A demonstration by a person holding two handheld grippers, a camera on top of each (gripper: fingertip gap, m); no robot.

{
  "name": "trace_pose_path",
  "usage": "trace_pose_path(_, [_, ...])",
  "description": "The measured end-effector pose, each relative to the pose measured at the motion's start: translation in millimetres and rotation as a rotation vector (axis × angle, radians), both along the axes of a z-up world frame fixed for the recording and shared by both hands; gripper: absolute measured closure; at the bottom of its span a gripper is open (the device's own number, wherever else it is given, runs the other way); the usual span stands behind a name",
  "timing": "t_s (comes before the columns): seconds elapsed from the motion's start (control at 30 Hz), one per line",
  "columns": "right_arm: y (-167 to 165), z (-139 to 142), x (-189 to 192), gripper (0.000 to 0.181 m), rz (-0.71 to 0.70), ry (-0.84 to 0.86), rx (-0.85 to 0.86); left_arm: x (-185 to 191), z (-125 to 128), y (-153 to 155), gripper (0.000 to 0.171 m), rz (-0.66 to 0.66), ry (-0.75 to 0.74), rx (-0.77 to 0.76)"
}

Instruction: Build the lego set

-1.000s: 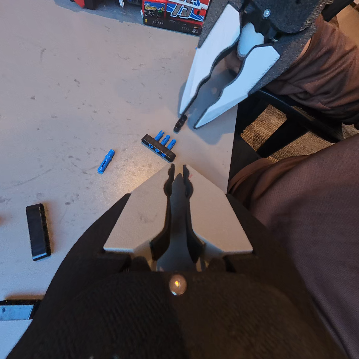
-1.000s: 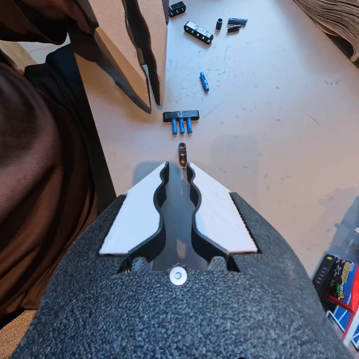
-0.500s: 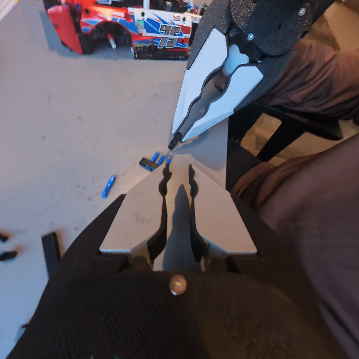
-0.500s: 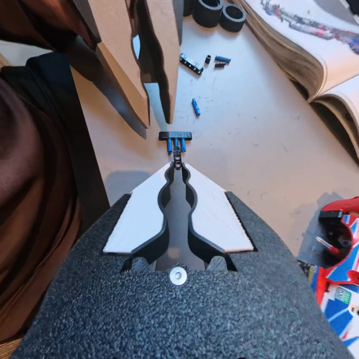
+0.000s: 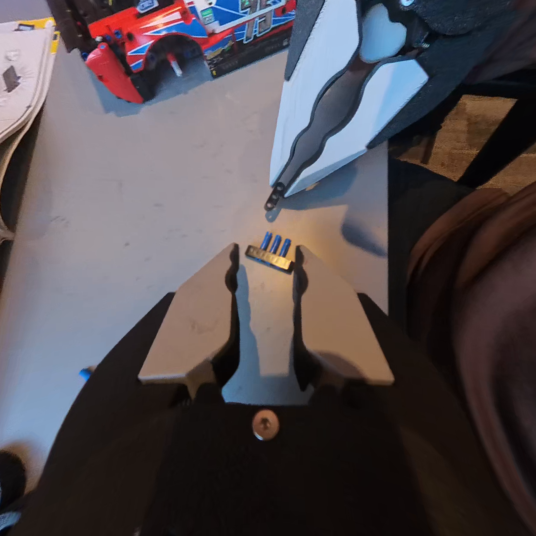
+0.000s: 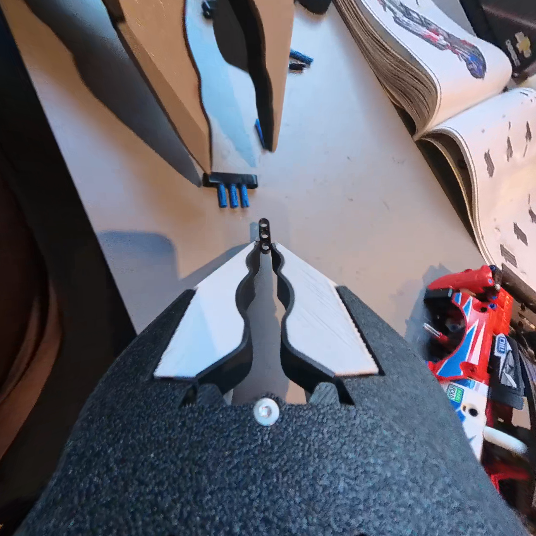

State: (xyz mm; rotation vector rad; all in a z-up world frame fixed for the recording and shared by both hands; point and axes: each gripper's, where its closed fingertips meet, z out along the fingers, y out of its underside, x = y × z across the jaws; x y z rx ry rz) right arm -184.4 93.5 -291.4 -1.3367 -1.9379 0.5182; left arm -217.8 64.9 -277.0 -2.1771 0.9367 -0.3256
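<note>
A: State the work surface and surroundings.

B: A pale grey table [image 5: 145,188]; it carries scuffs and dark specks; past its near edge, carpeted floor [image 5: 464,130] and a person's brown sleeve [image 5: 478,319] show.

A: Tool condition?

B: The right gripper [image 6: 264,246] is clamped on a short black beam [image 6: 264,233] with three holes; the beam projects past the tips, clear of the surface. The left gripper [image 5: 266,251] stands wide, its jaws astride a black beam with three blue pins [image 5: 271,253]; one fingertip touches the beam's end.

A: Location of that assembly?

B: Flat on the table, near the edge by the person; pins aim at the held beam.

A: Other items?

B: A red, white and blue model car [image 5: 179,37] at the far edge; an open instruction book [image 6: 435,72] beside it; loose blue pins [image 6: 300,56] farther off.
</note>
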Motion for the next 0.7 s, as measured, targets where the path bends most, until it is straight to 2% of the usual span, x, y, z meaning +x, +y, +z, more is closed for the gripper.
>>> trace_pose_path(0.1, [7.2,0.5,-0.8,0.174,-0.025,0.002,0.025,-3.5,-3.5,-2.1,0.112,-0.016,-0.016,-0.050])
trace_pose_path(0.17, [9.8,0.4,-1.2,0.174,-0.029,-0.003,0.051,-0.6,-10.5,-5.5,0.108,-0.051,-0.029,-0.111])
trace_pose_path(0.3, [11.3,-5.8,0.5,0.174,-0.028,-0.034,0.095,1.2,-24.7,-3.0,0.110,-0.068,-0.007,-0.146])
trace_pose_path(0.53, [7.5,-6.9,1.3,0.174,0.001,-0.038,0.103,4.4,-24.3,-2.8,0.127,-0.084,-0.012,-0.106])
trace_pose_path(0.7, [6.3,-6.3,1.3,0.173,0.009,-0.035,0.091,5.8,-23.9,-9.0,0.125,-0.064,-0.032,-0.096])
